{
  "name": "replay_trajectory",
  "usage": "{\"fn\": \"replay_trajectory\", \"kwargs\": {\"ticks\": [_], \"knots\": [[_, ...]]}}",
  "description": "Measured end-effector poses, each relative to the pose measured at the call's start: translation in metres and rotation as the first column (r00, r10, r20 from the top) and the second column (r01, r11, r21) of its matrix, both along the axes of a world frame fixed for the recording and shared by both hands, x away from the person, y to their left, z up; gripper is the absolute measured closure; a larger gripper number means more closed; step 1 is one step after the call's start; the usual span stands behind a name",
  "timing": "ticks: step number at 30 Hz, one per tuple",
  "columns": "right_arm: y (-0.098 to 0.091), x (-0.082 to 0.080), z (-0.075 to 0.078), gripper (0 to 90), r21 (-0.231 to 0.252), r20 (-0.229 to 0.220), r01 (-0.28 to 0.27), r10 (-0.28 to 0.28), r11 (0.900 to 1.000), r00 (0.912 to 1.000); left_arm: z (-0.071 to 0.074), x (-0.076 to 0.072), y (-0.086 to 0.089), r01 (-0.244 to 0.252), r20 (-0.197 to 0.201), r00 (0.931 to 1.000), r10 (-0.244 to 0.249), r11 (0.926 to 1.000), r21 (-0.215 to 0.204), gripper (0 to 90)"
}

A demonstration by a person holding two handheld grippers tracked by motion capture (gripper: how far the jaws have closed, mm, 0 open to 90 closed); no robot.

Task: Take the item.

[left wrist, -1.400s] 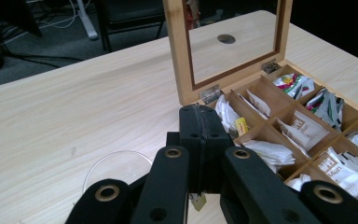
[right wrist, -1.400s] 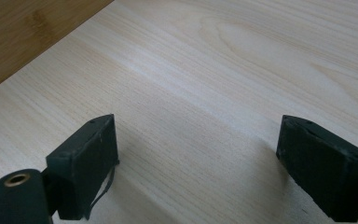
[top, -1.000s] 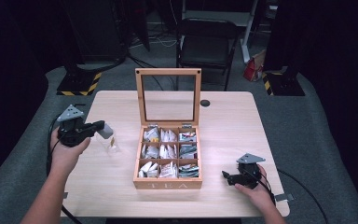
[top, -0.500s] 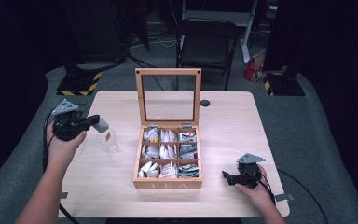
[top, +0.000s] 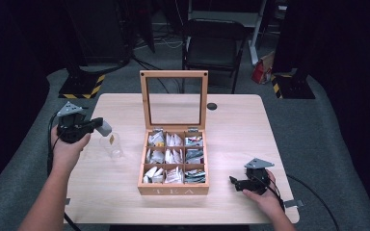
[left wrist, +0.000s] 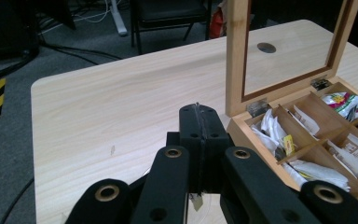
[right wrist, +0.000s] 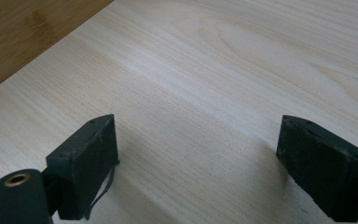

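An open wooden tea box (top: pixel 173 188) stands mid-table, its glass lid (top: pixel 174 100) upright and its compartments full of tea bags (top: pixel 173 156). Left of it is a clear cup (top: pixel 112 147) with a small yellow tag (top: pixel 111 139) at it. My left gripper (top: pixel 101 127) hovers just left of and above the cup. In the left gripper view the jaws of the left gripper (left wrist: pixel 199 112) are pressed together on a thin string (left wrist: pixel 196 106), and a small tag (left wrist: pixel 196 201) dangles below. My right gripper (top: pixel 233 182) rests open near the front right; the right gripper (right wrist: pixel 198 158) has bare tabletop between its jaws.
A round cable hole (top: pixel 212 106) sits in the table (top: pixel 250 130) behind the box. A black chair (top: pixel 214 48) stands beyond the far edge. Bare wood lies left of the box and along the front edge.
My left gripper has moved left and slightly farther from the box, jaws still shut. The cup and the right gripper have stayed put.
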State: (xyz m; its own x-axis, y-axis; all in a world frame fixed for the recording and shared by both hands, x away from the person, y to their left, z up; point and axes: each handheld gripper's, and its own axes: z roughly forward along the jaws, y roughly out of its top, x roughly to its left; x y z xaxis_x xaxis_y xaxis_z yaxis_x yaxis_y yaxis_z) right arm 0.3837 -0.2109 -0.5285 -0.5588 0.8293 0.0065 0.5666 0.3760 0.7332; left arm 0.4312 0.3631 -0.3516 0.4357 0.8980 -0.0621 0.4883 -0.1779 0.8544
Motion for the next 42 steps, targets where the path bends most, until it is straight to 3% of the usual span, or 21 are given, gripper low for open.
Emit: {"fn": "replay_trajectory", "kwargs": {"ticks": [9,32,42], "knots": [[0.0,0.0,0.0,11.7,0.0,0.0,0.0,0.0,1.0,1.0,-0.015,0.004,0.003,-0.034,-0.014,0.9993,0.034,0.9994,-0.006,90.0],[0.0,0.0,0.0,11.7,0.0,0.0,0.0,0.0,1.0,1.0,-0.037,0.01,0.0,-0.042,-0.041,0.9983,0.042,0.9991,0.0,90.0],[0.0,0.0,0.0,11.7,0.0,0.0,0.0,0.0,1.0,1.0,-0.053,0.011,0.0,-0.059,-0.063,0.9963,0.059,0.9983,0.0,90.0]]}}
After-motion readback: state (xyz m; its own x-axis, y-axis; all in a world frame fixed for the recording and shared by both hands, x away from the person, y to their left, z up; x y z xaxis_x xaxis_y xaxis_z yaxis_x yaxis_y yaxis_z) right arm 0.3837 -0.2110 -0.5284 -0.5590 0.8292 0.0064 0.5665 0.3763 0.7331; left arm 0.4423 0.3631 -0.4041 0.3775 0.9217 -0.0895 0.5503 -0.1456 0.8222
